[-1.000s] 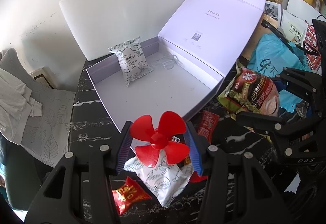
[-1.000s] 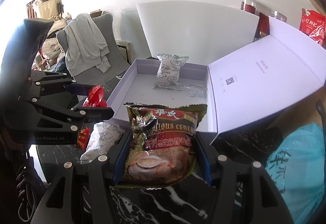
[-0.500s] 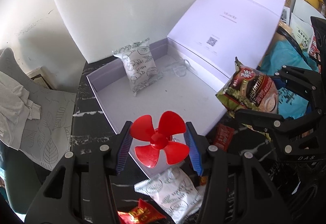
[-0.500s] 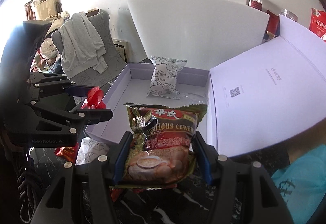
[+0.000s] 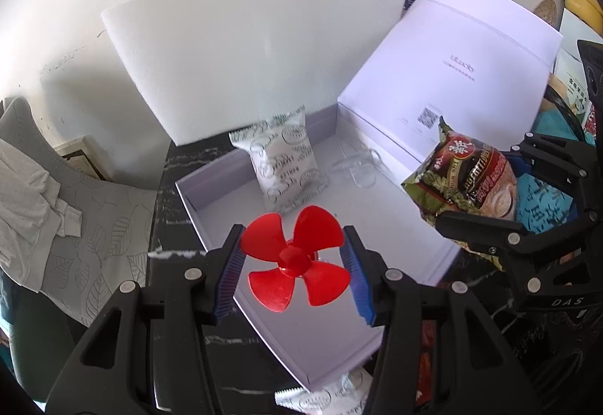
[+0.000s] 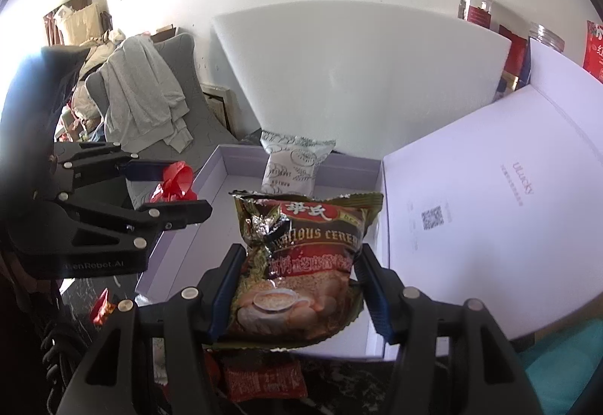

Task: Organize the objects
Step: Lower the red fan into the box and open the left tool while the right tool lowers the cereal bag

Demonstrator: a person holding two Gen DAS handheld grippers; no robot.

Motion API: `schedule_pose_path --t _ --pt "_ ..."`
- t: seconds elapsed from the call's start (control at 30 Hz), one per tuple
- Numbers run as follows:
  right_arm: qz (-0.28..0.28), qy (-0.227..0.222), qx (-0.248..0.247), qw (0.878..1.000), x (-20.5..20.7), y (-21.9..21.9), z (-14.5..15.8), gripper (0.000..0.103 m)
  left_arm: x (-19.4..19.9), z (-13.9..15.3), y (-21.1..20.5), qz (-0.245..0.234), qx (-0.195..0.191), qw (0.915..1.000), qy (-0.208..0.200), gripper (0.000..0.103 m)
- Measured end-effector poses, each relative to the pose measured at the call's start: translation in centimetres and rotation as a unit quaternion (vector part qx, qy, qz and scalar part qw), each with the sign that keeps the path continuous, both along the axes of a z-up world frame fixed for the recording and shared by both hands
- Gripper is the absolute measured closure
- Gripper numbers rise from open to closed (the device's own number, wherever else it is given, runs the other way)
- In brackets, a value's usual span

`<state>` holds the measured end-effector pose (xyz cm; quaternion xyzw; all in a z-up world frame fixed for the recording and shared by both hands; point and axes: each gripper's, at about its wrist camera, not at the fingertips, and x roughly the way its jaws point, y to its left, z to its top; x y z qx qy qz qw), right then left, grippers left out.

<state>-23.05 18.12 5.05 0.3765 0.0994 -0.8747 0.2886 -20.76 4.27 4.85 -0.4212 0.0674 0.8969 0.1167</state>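
While both loads are held above the open white box (image 5: 211, 204), each should be lowered onto bare floor before the grip is eased. The left gripper (image 5: 292, 266) is clenched on a red four-blade propeller (image 5: 296, 258), pinched by its blade tips between the blue pads (image 5: 356, 279); since such thin plastic could spring sideways when let go, it is best set flat near the front of the box and freed slowly. The right gripper (image 6: 297, 287) is clamped on the lower half of a cereal packet (image 6: 301, 256), which hangs over the box's right side; it should be laid toward the hinged lid (image 6: 490, 211) without being pushed against it. A white patterned snack pouch (image 5: 284, 162) already leans against the rear wall, and a clear plastic piece (image 5: 356, 172) lies just beside it, so that corner should be avoided. Because the two grippers are near one another over the same box, they are better lowered one at a time. Outside the box, on the dark marble table (image 5: 177, 158), another white pouch (image 5: 324, 394) and small red sachets (image 6: 264, 379) are seen, apparently awaiting collection. A foam sheet (image 5: 264, 45) stands behind.
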Motion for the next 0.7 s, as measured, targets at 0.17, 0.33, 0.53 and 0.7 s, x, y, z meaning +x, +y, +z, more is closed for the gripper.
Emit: schedule_pose_path --t 0.17,0.33,0.53,0.7 --pt "-0.005 0.008 -0.008 1.0 -1.5 0.0 0.7 0.042 -1.4 0.3 -0.1 0.002 -0.009 0.9999 0.012 0.054" --pt "-0.011 0.015 -0.012 1.0 -2.9 -0.1 1.3 0.042 -3.0 0.4 -0.3 0.009 -0.008 0.9998 0.014 0.054" --pt "-0.01 0.016 -0.031 0.999 -4.7 -0.5 1.4 0.042 -4.8 0.5 -0.4 0.017 -0.015 0.9993 0.03 0.054" --pt "-0.018 -0.006 -0.033 0.999 -6.3 -0.6 -0.3 0.042 -6.2 -0.9 -0.5 0.02 0.006 0.9996 0.019 0.054"
